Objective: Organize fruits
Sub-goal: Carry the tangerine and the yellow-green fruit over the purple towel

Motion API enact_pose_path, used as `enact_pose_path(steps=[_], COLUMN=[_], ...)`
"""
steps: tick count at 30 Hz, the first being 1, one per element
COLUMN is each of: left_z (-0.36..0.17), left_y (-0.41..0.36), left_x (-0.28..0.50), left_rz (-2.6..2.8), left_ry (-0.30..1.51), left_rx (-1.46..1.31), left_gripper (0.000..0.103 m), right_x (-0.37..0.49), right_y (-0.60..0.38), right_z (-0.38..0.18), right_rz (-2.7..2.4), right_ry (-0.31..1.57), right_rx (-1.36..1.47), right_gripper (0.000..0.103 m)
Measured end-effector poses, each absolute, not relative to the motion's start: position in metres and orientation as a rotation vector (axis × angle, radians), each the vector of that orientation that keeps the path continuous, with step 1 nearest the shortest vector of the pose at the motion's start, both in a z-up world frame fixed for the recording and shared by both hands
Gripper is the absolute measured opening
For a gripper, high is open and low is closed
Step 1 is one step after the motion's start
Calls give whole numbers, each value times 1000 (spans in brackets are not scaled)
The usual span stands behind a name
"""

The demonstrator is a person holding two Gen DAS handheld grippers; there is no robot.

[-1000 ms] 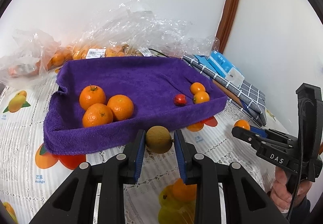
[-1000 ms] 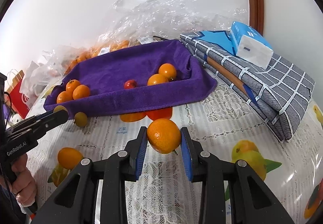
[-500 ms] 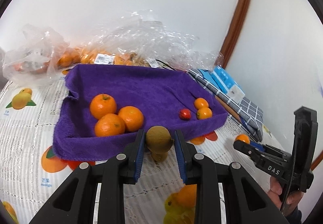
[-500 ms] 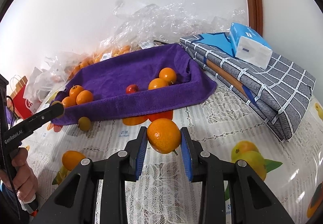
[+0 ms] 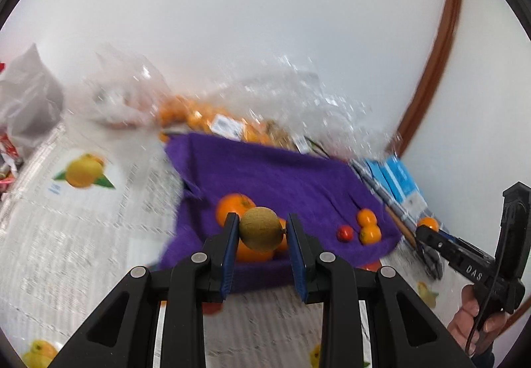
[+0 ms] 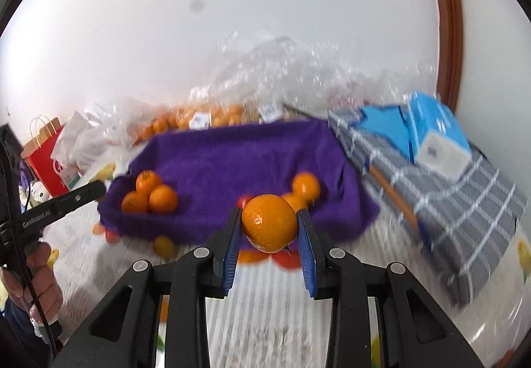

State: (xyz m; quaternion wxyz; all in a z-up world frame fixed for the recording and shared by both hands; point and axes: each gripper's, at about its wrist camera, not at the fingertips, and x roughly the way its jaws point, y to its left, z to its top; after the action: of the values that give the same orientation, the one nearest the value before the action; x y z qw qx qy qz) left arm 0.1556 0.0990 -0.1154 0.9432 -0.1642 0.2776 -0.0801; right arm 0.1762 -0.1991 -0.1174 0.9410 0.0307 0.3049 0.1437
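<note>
Purple-lined tray (image 6: 212, 165) on desk (image 5: 66, 235): three oranges (image 6: 149, 195) at left end; two small oranges (image 5: 368, 227) and one red fruit (image 5: 344, 232) at right end. Sorting partly done.

Left hand-held gripper (image 5: 262, 230): clamped on brownish-green fruit (image 5: 261, 228), lifted before the tray, not yet placed.

Right hand-held gripper (image 6: 269, 228): clamped on orange (image 6: 269, 223), likewise undelivered.

Yellow fruit (image 6: 164, 246): loose on desk beside the tray.

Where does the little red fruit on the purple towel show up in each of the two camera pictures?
Left wrist view: the little red fruit lies right of centre on the purple towel, just left of two small oranges.
Right wrist view: only a red sliver peeks out near centre, behind the orange held in the right claw.
Shared landmark: the purple towel.
</note>
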Motion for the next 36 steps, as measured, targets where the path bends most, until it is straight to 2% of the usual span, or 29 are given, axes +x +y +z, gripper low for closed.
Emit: enact_pose_path(steps=[10,20,36], left_z=[-91,-133,-155], left_y=[94,58,31], left_x=[206,221,225], left_rz=[-126,-223,-348], left_ry=[563,629,704], left_rx=[-353,-341,-319], left_gripper=[27,27,27], right_x=[241,274,281], right_y=[-188,-177,-173], right_z=[-89,-145,-171], right_rz=[295,324,368], right_ry=[602,720,783], right_rx=[32,39,47], right_gripper=[32,32,33])
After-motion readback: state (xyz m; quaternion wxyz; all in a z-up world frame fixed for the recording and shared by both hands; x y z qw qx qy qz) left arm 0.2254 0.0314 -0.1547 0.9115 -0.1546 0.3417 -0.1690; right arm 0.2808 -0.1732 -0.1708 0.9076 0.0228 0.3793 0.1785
